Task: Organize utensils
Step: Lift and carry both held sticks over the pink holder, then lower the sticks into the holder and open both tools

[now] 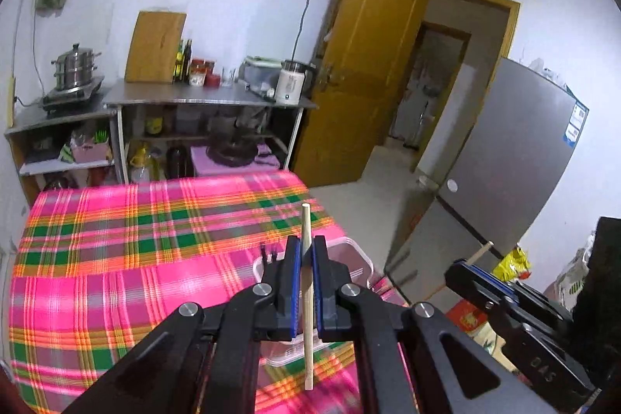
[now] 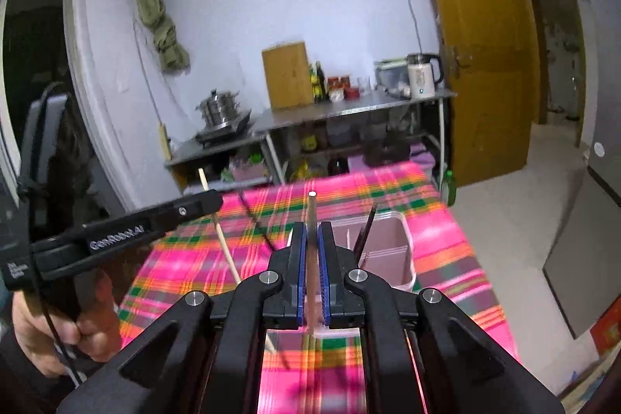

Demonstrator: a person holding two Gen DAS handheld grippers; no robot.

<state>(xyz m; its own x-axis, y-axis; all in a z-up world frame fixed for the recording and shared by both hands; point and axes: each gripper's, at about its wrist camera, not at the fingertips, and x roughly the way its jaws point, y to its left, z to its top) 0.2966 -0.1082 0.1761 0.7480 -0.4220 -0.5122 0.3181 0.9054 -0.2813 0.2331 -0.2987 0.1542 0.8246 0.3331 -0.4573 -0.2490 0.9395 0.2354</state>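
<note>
My left gripper is shut on a pale wooden chopstick held upright above the plaid table. It also shows in the right wrist view at the left, with the chopstick through it. My right gripper is shut on a grey metal chopstick pointing up; it also shows at the right edge of the left wrist view. A clear plastic container stands below both grippers, with a dark chopstick leaning in it.
The table wears a pink, green and orange plaid cloth. Metal shelves with a steamer pot, bottles and a kettle stand behind it. A wooden door is open and a grey fridge stands at right.
</note>
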